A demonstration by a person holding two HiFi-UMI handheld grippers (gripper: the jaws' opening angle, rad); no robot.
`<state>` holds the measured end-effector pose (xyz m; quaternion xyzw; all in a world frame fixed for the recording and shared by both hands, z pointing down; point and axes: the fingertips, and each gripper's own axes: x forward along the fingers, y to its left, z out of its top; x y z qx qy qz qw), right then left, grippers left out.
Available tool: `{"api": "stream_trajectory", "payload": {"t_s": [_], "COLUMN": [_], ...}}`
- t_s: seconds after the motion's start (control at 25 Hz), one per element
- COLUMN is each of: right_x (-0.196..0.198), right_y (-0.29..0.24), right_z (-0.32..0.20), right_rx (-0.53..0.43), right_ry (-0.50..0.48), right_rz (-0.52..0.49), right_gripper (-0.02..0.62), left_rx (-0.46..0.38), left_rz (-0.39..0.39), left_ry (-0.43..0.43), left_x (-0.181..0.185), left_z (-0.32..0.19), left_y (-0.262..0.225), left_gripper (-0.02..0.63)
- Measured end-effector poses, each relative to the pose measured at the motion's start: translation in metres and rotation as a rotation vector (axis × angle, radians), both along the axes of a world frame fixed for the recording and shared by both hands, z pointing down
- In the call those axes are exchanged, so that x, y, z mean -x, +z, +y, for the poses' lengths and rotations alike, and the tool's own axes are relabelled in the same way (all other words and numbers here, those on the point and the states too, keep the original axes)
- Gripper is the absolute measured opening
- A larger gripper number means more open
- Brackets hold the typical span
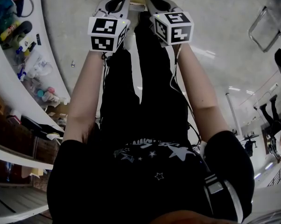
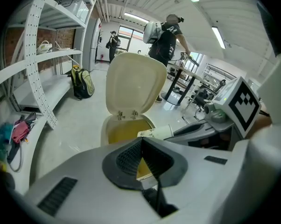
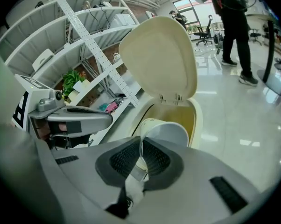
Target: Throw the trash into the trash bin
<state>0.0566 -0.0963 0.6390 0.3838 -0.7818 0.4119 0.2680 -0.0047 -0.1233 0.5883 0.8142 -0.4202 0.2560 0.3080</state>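
Cream plastic trash bin (image 3: 197, 121) stands open on the floor, its lid (image 3: 159, 59) tipped back. The right gripper (image 3: 141, 143) hangs just above the mouth, jaws pinching the wall of a white paper cup (image 3: 167, 132). The left gripper (image 2: 141, 140) is beside it, jaws pressed together with nothing visible between them. The carry looks done. Only dropping the cup in remains.

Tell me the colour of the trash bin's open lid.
The lid is plain cream, seen best in the right gripper view.
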Motion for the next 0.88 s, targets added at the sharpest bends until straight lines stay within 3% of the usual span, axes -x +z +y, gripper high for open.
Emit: {"api": "stream_trajectory", "payload": {"t_s": [0.32, 0.36, 0.48, 0.88], "right_x": [0.007, 0.008, 0.012, 0.018], "right_y": [0.004, 0.002, -0.002, -0.002], "right_z": [-0.001, -0.001, 0.0, 0.002], "right_rx": [0.034, 0.031, 0.033, 0.022], "right_ry": [-0.038, -0.039, -0.036, -0.052], "right_rz": [-0.029, -0.038, -0.074, -0.062], "right_gripper": [0.021, 0.029, 0.144, 0.193], "left_rx": [0.014, 0.015, 0.013, 0.01], "left_rz": [-0.004, -0.005, -0.007, -0.005], "left_ry": [-0.016, -0.018, -0.028, -0.04], "left_x": [-0.002, -0.002, 0.001, 0.009], "left_z": [0.006, 0.006, 0.007, 0.008], "left_y": [0.005, 0.004, 0.003, 0.003], "left_gripper": [0.009, 0.009, 0.009, 0.009]}}
